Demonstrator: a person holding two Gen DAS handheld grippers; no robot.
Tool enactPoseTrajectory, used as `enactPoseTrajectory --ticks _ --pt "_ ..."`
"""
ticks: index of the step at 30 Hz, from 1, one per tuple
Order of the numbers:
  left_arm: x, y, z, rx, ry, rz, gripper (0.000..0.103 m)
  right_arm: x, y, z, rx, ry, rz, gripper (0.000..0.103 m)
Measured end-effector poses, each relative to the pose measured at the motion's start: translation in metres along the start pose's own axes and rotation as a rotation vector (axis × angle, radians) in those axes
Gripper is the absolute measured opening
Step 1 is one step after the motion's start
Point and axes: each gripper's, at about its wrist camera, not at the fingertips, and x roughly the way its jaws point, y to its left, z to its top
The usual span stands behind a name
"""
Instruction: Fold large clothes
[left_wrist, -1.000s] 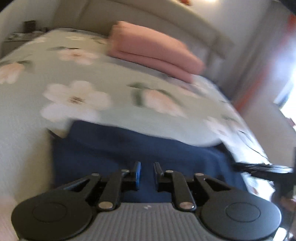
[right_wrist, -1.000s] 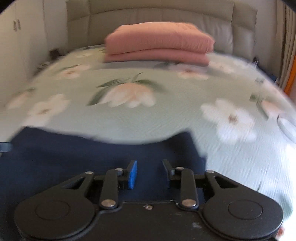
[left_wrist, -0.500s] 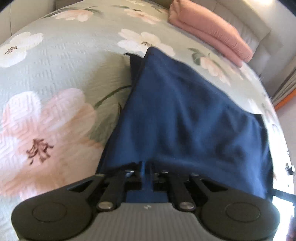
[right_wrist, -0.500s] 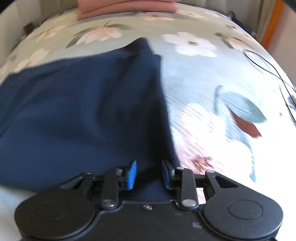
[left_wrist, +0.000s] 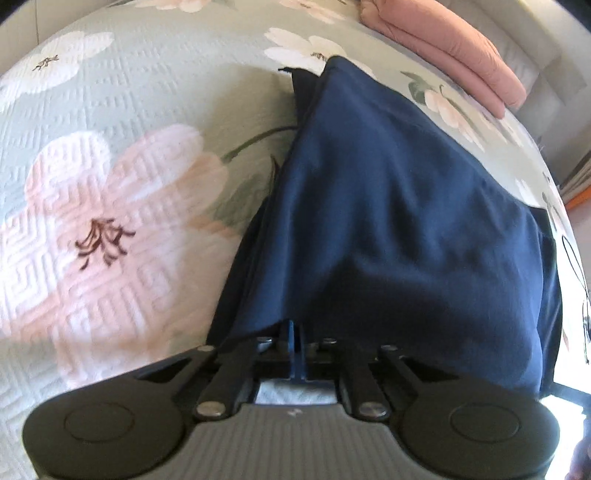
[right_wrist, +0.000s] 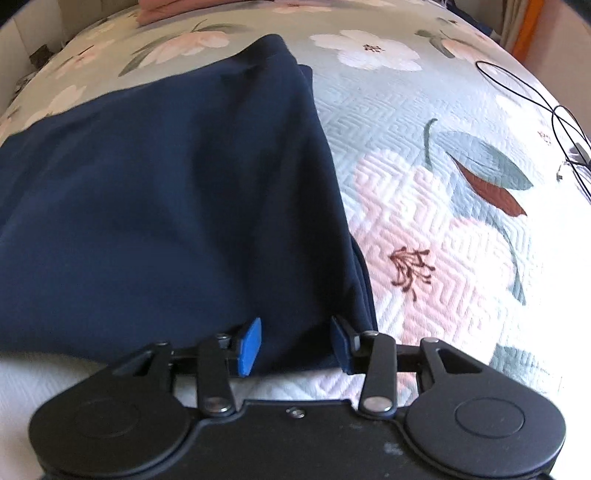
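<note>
The navy garment (left_wrist: 399, 221) lies folded on the floral bedspread (left_wrist: 110, 166), its near edge at both claws. The left claw (left_wrist: 293, 339) looks pinched tight on the near left corner, though cloth partly hides its tips. The right claw (right_wrist: 295, 343) is opening, its blue pads (right_wrist: 249, 345) apart with the near right corner between them.

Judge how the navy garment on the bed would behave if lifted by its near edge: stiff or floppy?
Probably floppy: the navy garment lies in soft folds with stacked layers along its side, so it should sag and drape. The layers may slide apart, since nothing visibly holds them together. It looks light, lying flat on the floral bedspread without denting it.
</note>
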Motion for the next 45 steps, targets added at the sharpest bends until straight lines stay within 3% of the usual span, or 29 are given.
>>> enactPoseTrajectory --ticks 4,8,10,11,14,16,19,23,26,28,31,33,37,39,41,45 --pt "-0.010 -0.001 -0.013 0.020 0.012 0.043 0.006 0.004 0.009 0.005 0.005 0.022 -0.010 0.054" --pt "-0.013 0.000 -0.012 -0.051 0.039 0.068 0.007 0.005 0.000 0.018 0.068 0.028 0.012 0.054" --pt "-0.020 -0.009 -0.014 -0.037 0.042 0.092 0.012 -0.002 0.000 0.023 0.109 0.006 0.088 0.056" --pt "-0.024 -0.013 -0.015 -0.025 0.040 0.097 0.021 -0.010 0.005 0.024 0.115 -0.009 0.131 0.056" --pt "-0.036 -0.018 -0.021 -0.015 0.025 0.070 0.035 -0.035 0.041 0.029 0.057 -0.064 0.219 0.056" --pt "-0.040 -0.016 -0.023 -0.026 0.020 0.078 0.035 -0.041 0.072 0.032 -0.001 -0.090 0.256 0.056" --pt "-0.053 -0.006 -0.028 -0.096 -0.020 0.064 0.035 -0.038 0.109 0.038 -0.039 -0.104 0.291 0.056" --pt "-0.067 0.022 -0.031 -0.204 -0.056 0.056 0.048 -0.016 0.127 0.046 -0.007 -0.100 0.295 0.059" --pt "-0.069 0.038 -0.026 -0.231 -0.077 0.016 0.049 -0.009 0.126 0.046 0.007 -0.080 0.278 0.061" --pt "-0.067 0.047 -0.022 -0.252 -0.089 -0.030 0.051 -0.004 0.134 0.046 -0.017 -0.070 0.240 0.071" --pt "-0.057 0.052 -0.012 -0.259 -0.104 -0.096 0.054 0.001 0.128 0.041 -0.009 -0.053 0.224 0.077" --pt "-0.045 0.053 -0.005 -0.244 -0.093 -0.118 0.061 0.003 0.127 0.043 -0.004 -0.040 0.223 0.080" --pt "-0.023 0.062 0.006 -0.267 -0.098 -0.147 0.065 0.003 0.126 0.043 -0.008 -0.041 0.223 0.080" --pt "-0.017 0.063 0.011 -0.263 -0.122 -0.193 0.083 0.002 0.125 0.039 -0.005 -0.052 0.223 0.081" --pt "-0.009 0.061 0.016 -0.235 -0.124 -0.233 0.089 -0.001 0.128 0.035 0.005 -0.066 0.223 0.081" --pt "0.001 0.055 0.023 -0.191 -0.152 -0.270 0.083 -0.003 0.128 0.029 0.017 -0.096 0.227 0.082"
